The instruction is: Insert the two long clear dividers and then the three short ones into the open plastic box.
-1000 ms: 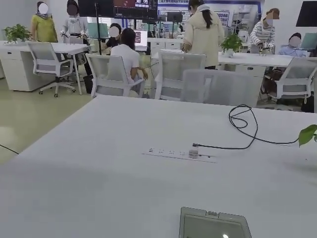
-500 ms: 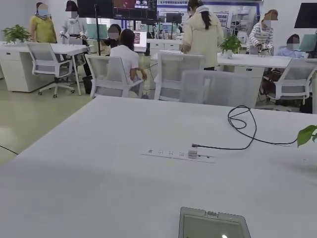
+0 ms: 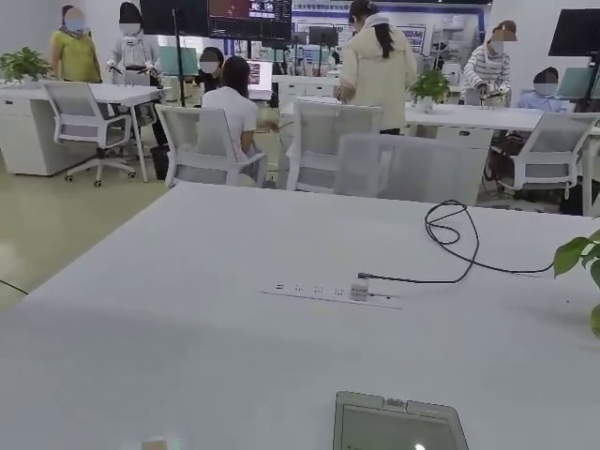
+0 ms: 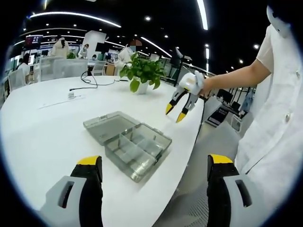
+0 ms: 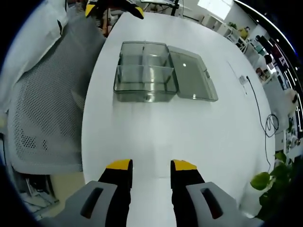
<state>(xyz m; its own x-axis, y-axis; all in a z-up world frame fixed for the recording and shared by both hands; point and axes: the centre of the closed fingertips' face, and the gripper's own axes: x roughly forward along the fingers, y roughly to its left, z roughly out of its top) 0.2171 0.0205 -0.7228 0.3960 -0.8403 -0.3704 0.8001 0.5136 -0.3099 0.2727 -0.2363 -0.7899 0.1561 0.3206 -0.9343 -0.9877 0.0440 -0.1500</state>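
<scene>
Nothing on the table (image 5: 151, 127) has moved since earlier. Open plastic box (image 5: 142, 97), dividers (image 5: 147, 66) fitted, rests there. Facing the box: left hand-held gripper (image 4: 154, 160) spread wide, right hand-held gripper (image 5: 151, 164) slightly parted, both empty.

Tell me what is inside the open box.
Clear dividers stand inside the box, splitting it into compartments that look empty. Nothing covers it; the lid lies open beside it. How many dividers, I cannot tell.

Box lid (image 3: 398, 424) partly past bottom edge
</scene>
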